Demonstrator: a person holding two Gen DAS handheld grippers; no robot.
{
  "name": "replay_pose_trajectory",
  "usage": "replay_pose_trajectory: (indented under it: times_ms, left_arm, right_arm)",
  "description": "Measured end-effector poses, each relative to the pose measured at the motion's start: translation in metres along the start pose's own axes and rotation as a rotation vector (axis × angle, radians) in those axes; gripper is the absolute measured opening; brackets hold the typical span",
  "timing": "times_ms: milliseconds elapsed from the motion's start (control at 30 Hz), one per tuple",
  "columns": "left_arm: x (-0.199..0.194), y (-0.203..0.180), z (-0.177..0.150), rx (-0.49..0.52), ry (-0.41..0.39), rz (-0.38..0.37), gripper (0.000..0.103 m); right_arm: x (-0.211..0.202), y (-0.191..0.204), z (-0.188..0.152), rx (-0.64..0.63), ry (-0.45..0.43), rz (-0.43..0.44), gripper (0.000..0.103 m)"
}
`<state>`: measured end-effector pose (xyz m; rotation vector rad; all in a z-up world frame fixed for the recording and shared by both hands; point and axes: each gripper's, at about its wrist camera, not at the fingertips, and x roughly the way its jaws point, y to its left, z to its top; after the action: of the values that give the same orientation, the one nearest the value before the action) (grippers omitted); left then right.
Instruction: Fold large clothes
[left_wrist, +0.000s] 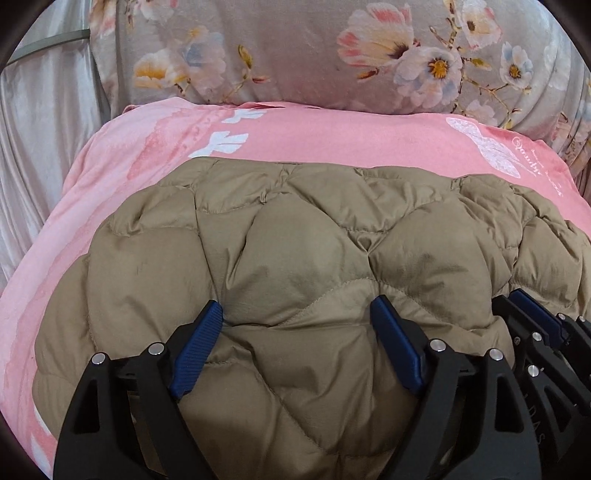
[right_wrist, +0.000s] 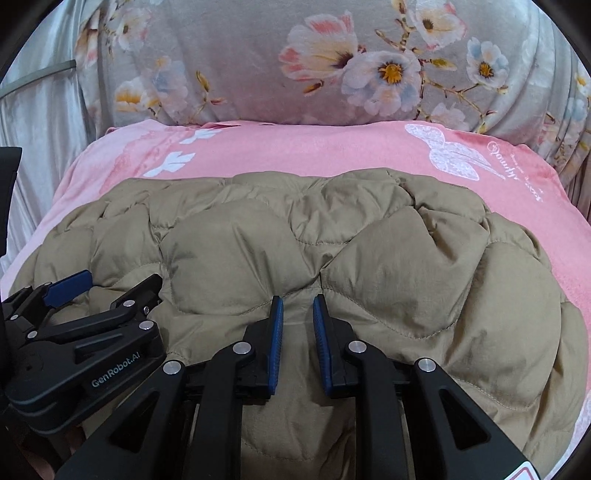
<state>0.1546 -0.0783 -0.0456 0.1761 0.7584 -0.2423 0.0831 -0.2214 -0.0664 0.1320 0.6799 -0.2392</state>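
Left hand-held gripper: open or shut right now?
Open. The left hand-held gripper has its blue pads spread wide, with the tan quilted jacket bulging between them; whether the pads press into it, cannot tell.

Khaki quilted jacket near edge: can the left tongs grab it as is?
Probably yes. The left tongs are wide open and already straddle a puff of the khaki quilted jacket; nothing lies between them.
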Motion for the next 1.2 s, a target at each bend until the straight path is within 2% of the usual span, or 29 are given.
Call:
replay_pose_trajectory:
  times_ms: [367,1200]
  left_arm:
    - [0.002,-0.007,-0.003,0.024,-0.005,0.044,0.081]
    - [0.001,-0.013,-0.004,0.045,-0.007,0.093,0.081]
  right_arm:
    - [0.003,0.011,-0.001,-0.054,0.010,-0.072,0.018]
    - [0.005,0.012,-0.002,-0.052,0.013,-0.068,0.018]
